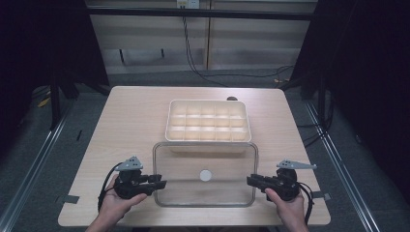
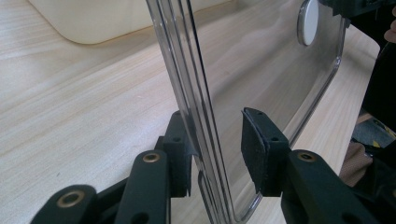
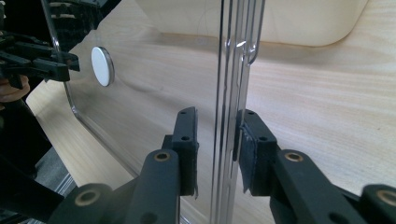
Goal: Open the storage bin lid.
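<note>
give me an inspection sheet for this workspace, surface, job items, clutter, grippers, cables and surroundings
Surface: pale wooden table, tape tabs at its near corners.
Job's things: clear lid with a white disc at its middle; cream divided tray behind it, cells look empty.
Clutter: small dark object behind the tray.
Grippers: left gripper and right gripper each straddle a lid edge, jaws open.
Cables: black cable down the back wall.
Surroundings: dark frame, grey floor.
</note>
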Action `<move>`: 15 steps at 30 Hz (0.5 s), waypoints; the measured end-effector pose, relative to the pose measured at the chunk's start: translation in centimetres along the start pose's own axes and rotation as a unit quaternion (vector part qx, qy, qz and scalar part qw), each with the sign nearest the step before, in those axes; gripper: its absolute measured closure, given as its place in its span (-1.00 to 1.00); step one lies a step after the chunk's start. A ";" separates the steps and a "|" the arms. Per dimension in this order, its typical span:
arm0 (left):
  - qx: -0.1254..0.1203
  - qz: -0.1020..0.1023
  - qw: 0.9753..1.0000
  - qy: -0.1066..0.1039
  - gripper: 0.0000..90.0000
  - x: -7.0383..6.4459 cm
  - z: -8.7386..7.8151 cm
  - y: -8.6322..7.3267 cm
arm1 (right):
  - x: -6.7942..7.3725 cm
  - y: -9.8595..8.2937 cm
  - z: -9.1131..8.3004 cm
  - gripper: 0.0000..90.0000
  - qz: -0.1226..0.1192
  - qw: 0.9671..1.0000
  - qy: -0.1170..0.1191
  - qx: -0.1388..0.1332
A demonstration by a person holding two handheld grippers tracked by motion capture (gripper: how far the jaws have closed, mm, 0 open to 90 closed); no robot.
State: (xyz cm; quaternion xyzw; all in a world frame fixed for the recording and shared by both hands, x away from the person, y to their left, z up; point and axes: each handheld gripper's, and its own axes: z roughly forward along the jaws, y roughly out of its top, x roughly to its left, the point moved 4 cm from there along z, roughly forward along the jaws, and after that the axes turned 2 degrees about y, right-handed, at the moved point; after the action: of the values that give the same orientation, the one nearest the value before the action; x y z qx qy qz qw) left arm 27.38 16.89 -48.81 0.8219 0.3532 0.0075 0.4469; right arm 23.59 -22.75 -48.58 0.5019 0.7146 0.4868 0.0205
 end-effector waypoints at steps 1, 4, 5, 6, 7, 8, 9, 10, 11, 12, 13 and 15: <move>0.000 0.000 1.000 0.000 0.42 0.0 0.0 0.0 | 0.0 0.0 0.0 0.58 0.000 1.000 0.000 0.000; 0.006 -0.001 1.000 -0.001 0.39 0.0 0.0 -0.4 | 0.0 -0.3 0.3 0.57 0.002 1.000 0.001 0.007; 0.006 -0.001 1.000 -0.001 0.39 0.0 0.0 -0.4 | 0.0 -0.3 0.3 0.57 0.002 1.000 0.001 0.007; 0.007 0.002 1.000 0.001 0.39 -0.1 -0.1 -0.4 | 0.1 -0.3 0.3 0.57 0.001 1.000 0.003 0.008; 0.007 0.003 1.000 0.000 0.39 -0.2 -0.1 -0.4 | 0.1 -0.3 0.3 0.57 0.001 1.000 0.003 0.008; 0.010 0.002 1.000 -0.001 0.39 -0.2 -0.2 -0.5 | 0.1 -0.4 0.2 0.57 0.001 1.000 0.004 0.009; 0.010 0.002 1.000 -0.001 0.38 -0.2 -0.2 -0.5 | 0.1 -0.5 0.3 0.57 0.001 1.000 0.004 0.009; 0.014 0.003 1.000 0.000 0.37 -0.4 -0.1 -0.7 | 0.2 -0.6 0.3 0.56 0.002 1.000 0.005 0.009; 0.014 0.003 1.000 0.000 0.35 -0.4 -0.1 -0.7 | 0.2 -0.6 0.3 0.56 0.002 1.000 0.005 0.009; 0.017 0.002 1.000 0.000 0.35 -0.5 -0.1 -0.8 | 0.2 -0.8 0.3 0.55 0.001 1.000 0.004 0.013; 0.017 0.002 1.000 0.000 0.34 -0.5 -0.1 -0.8 | 0.2 -0.8 0.3 0.55 0.001 1.000 0.004 0.013; 0.020 0.006 1.000 0.002 0.32 -0.5 0.0 -0.9 | 0.2 -0.9 0.3 0.54 0.003 1.000 0.003 0.015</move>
State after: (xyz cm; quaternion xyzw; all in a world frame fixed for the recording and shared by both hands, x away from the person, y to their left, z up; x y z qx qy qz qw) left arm 26.47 16.92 -49.28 0.8328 0.3493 0.0041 0.4293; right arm 23.07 -22.43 -49.32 0.5025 0.7205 0.4778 0.0095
